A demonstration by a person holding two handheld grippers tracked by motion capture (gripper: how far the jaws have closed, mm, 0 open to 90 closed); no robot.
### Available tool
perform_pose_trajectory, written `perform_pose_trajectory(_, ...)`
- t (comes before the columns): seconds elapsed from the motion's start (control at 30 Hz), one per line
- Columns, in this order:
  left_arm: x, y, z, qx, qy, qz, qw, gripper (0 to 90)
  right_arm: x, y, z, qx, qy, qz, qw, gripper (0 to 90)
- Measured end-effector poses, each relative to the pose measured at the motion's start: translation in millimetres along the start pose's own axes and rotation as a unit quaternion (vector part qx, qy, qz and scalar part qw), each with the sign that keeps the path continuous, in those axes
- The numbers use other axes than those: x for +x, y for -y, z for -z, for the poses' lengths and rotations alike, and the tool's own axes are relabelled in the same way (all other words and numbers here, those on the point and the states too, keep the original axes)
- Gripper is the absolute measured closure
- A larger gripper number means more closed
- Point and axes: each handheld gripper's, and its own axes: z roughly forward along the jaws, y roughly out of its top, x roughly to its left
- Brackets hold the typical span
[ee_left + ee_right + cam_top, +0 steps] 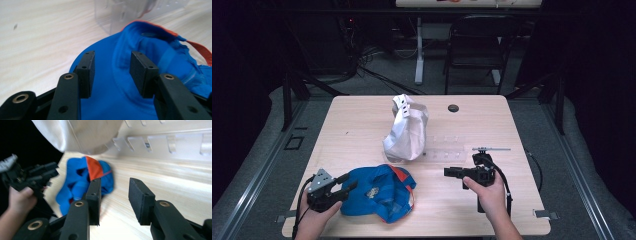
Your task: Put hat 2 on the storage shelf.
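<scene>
Blue cap [379,192] is laid near table's [362,120] front edge, brim toward L gripper [343,186], whose jaws are spread over brim for a pinch. R gripper [451,172] is kept open, aimed at cap.

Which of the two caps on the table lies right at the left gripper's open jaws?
The blue cap with orange trim, lying at the table's near edge; the left gripper reaches its brim. The white cap sits farther back, mid-table.

No legible text, labels, brand marks, numbers or signs on any item, blue cap [379,192] carries a small emblem too blurred to read
</scene>
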Motion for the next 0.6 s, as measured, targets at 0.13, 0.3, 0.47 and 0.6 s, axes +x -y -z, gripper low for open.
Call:
perform_pose_trajectory(0.13, 8.3, 6.8, 1.7, 0.003, -0.009, 0.025, 0.9997, 56.2, -0.6, 25.3, -10.9, -0.026, 0.03, 0.032, 0.9987, 60.2)
perform_pose_trajectory(0.3, 5.9, 8.8, 2.8, 0.005, -0.028, 0.026, 0.9993, 54.0, -3.9, 41.7, -25.3, 0.009, 0.034, 0.037, 0.9987, 60.0)
perform_pose_trajectory(0.47, 7.7, 11.3, 1.6, 0.007, -0.032, 0.028, 0.9991, 52.1, -4.3, 44.2, -36.5, 0.001, 0.038, 0.047, 0.9982, 55.1)
perform_pose_trajectory(0.6, 11.0, 12.8, 3.2, 0.008, -0.035, 0.034, 0.9987, 50.1, -4.6, 44.1, -44.8, 0.007, 0.038, 0.052, 0.9979, 55.2)
